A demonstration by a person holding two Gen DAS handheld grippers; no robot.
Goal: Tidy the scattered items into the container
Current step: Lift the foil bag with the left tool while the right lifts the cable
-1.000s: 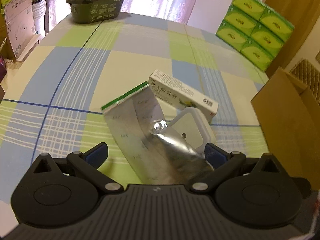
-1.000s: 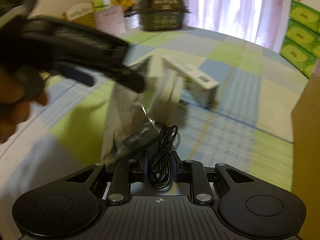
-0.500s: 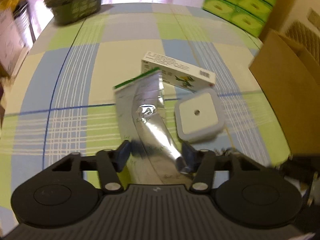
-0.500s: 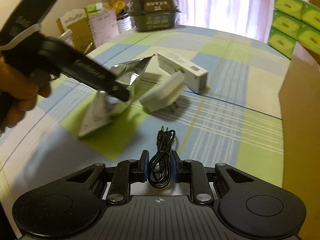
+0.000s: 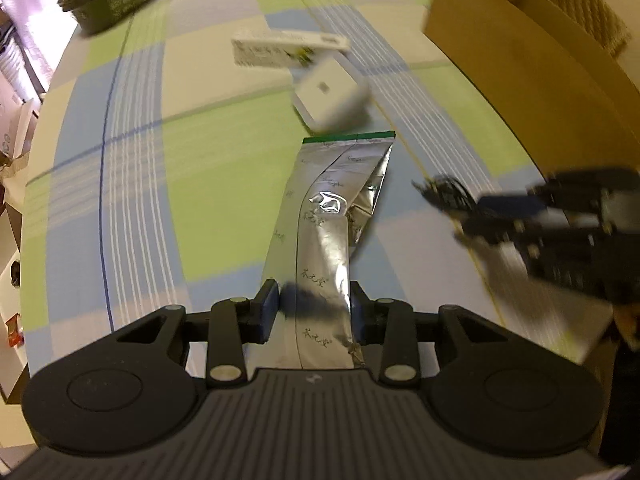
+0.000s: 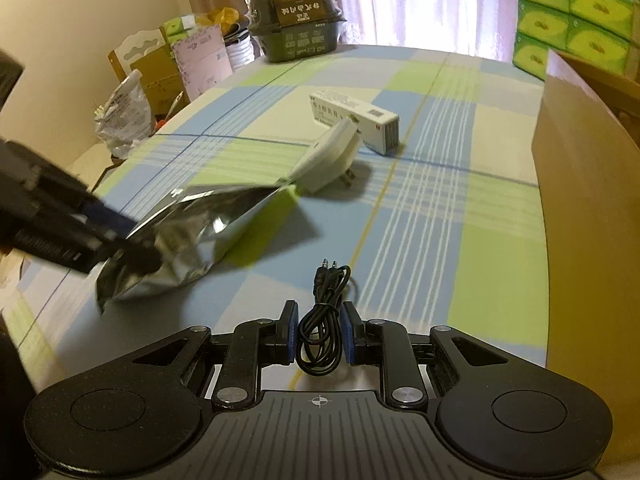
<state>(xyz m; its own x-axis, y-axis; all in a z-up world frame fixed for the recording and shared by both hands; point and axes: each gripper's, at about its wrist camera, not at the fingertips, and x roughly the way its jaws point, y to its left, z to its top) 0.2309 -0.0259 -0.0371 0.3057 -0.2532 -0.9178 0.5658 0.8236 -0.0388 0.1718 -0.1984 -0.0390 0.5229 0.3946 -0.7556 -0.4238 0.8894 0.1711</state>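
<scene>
My left gripper [image 5: 313,312] is shut on the lower end of a silver foil pouch [image 5: 332,232] with a green top edge, held above the checked tablecloth. From the right wrist view the same pouch [image 6: 192,240] hangs at the left under the blurred left gripper [image 6: 120,236]. My right gripper [image 6: 318,338] is shut on a coiled black audio cable [image 6: 322,312]; it shows blurred at the right of the left wrist view [image 5: 460,208]. A white plug adapter [image 6: 332,156] and a long white medicine box [image 6: 354,118] lie further out on the table. The brown cardboard box [image 6: 588,220] stands at the right.
A dark green tub [image 6: 296,28] sits at the far table edge. Stacked green tissue packs [image 6: 572,20] rise behind the cardboard box. Bags and cartons [image 6: 160,76] crowd the floor beyond the table's left edge.
The left gripper closed on the foil pouch, lifted it and carried it right towards the cardboard box. The right gripper kept its hold on the cable and drew back a little.
</scene>
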